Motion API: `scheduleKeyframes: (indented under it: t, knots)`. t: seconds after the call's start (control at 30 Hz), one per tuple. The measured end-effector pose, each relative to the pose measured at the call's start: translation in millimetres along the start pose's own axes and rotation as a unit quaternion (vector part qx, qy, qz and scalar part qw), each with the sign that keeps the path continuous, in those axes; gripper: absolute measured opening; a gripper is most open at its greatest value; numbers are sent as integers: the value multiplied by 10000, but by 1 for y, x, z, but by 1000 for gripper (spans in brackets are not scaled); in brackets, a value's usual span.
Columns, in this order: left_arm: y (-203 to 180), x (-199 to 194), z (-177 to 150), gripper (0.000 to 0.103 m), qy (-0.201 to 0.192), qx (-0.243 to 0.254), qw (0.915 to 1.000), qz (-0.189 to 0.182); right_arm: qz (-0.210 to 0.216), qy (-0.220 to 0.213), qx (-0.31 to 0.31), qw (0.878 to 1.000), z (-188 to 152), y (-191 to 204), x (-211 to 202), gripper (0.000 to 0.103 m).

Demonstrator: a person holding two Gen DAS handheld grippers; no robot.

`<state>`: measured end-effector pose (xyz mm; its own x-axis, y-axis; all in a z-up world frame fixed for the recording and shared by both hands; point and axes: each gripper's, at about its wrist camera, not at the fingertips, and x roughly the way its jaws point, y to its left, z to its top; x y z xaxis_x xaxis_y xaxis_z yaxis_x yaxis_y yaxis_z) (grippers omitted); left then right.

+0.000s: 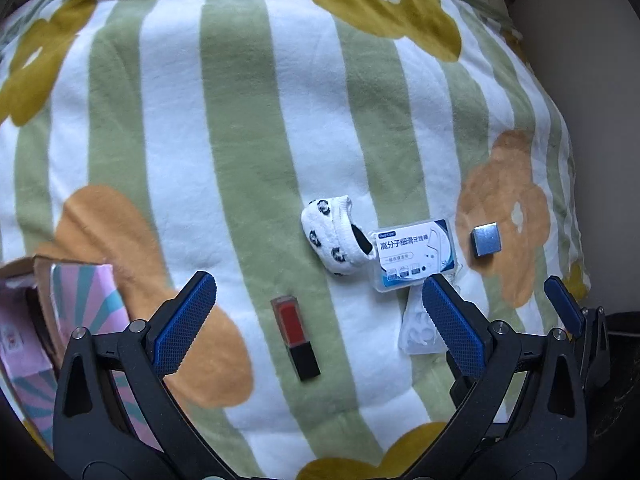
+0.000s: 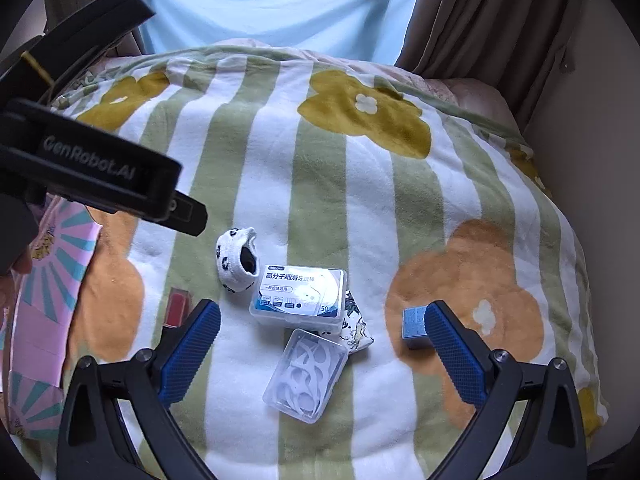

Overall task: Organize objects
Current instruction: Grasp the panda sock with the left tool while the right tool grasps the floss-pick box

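Fleece blanket [image 2: 320, 168], striped green and white with orange and mustard flowers, carries every item. At far left a pink box [image 1: 86, 300] with teal rays sits by the left gripper's left finger. The left gripper [image 1: 316, 312] hangs above the blanket with its 2 blue-padded fingers spread wide, holding and touching nothing. A red and black lipstick [image 1: 295, 338] lies on the blanket between those fingers, nearer the left one, clear of both. Beyond it lies a rolled white sock [image 1: 334, 236] with black panda prints, touching the labelled floss-pick box [image 1: 414, 255] on its right. In the right wrist view a patterned fabric piece [image 2: 356, 328] shows from under that box, and a second, clear box of white picks [image 2: 306, 376] lies just below it, between the fingers of the right gripper [image 2: 322, 344]. These fingers are likewise spread wide and empty. A small blue-grey block [image 2: 415, 326] sits partly hidden behind the right finger; contact cannot be judged.
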<state>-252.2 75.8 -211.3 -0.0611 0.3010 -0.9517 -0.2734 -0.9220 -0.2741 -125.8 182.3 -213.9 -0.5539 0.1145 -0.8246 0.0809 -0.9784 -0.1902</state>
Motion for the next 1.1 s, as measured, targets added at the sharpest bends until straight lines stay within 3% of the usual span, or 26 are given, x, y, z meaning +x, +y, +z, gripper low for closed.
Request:
scheduleKeyframes:
  t: [0.33,0.53,0.67,0.77,0.83,0.9,1.1]
  knots:
    - [10,81,28,101,860,-146,9945,-583,-330,286,-4,9990,-9,25,64,102]
    - [20,110,31,95,1122,-507,9891,-802,-396,419,73,9983,-12,24,93,102]
    - [14,117,33,94,1161,-433,9898,-708,-439,415,-6,9982,-10,25,103,102]
    - [7,117,34,78,1129,-271,9918,-526,-474,394,-27,9981,-10,24,108,98]
    - [4,116,35,66,1110,-230,9920,-565,-339,435,12,9985,-9,21,112,86]
    - [1,116,36,48,1115,-237,9913,-663,-301,451,16,9985,-9,20,113,86]
    - [-7,115,39,41,1037,-177,9928,-579,-227,455,30,9987,-8,16,115,86]
